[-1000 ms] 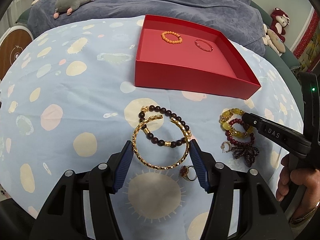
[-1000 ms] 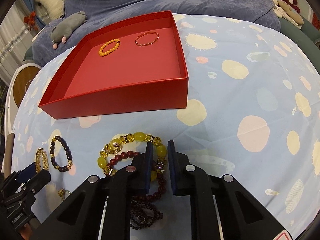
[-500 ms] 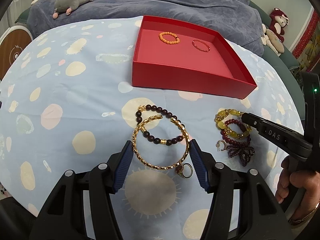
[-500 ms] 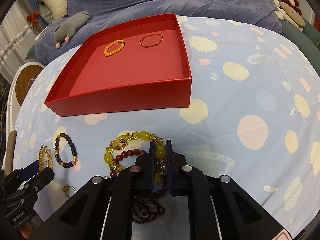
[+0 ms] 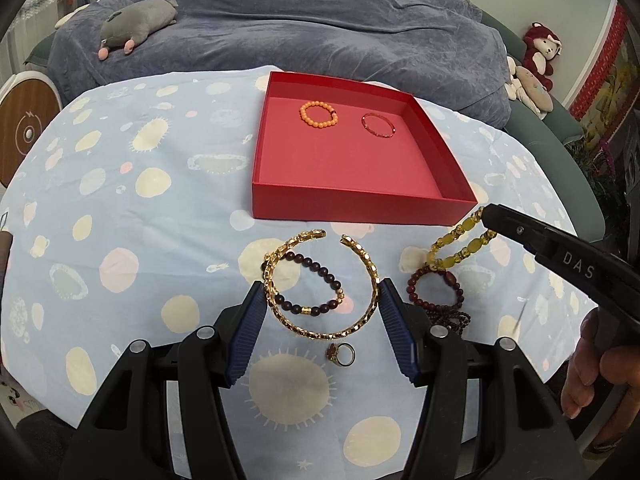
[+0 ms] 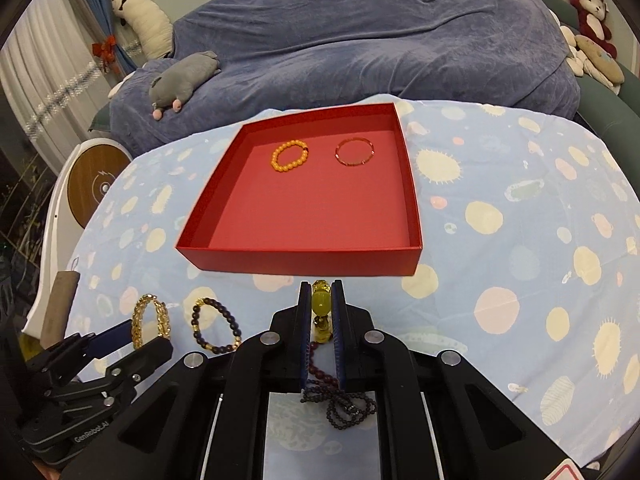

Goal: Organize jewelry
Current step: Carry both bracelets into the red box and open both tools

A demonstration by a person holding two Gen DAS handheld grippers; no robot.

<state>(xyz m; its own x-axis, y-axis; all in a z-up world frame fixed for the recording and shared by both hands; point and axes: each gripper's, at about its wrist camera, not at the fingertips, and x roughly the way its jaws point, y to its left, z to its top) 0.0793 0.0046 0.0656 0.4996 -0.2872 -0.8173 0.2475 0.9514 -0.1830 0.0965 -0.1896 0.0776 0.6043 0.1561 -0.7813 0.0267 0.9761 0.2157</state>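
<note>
A red tray (image 5: 360, 210) (image 6: 304, 260) on the spotted cloth holds an orange bead bracelet (image 5: 318, 115) (image 6: 289, 156) and a thin red bangle (image 5: 378, 125) (image 6: 355, 151). My right gripper (image 6: 321, 300) (image 5: 490, 216) is shut on a yellow bead bracelet (image 6: 321, 305) (image 5: 460, 246) and holds it lifted just in front of the tray. My left gripper (image 5: 322, 312) is open, its pads either side of a gold open bangle (image 5: 320, 330) (image 6: 150, 320) that lies over a dark bead bracelet (image 5: 316, 280) (image 6: 216, 326).
On the cloth also lie a dark red bead bracelet (image 5: 436, 292), a dark bead string (image 6: 340, 406) and a gold ring with a red stone (image 5: 342, 354). A sofa under a blue cover (image 5: 300, 20) with plush toys stands behind the table.
My right gripper closed on the yellow bracelet and lifted it off the cloth towards the tray. My left gripper stayed open around the gold bangle.
</note>
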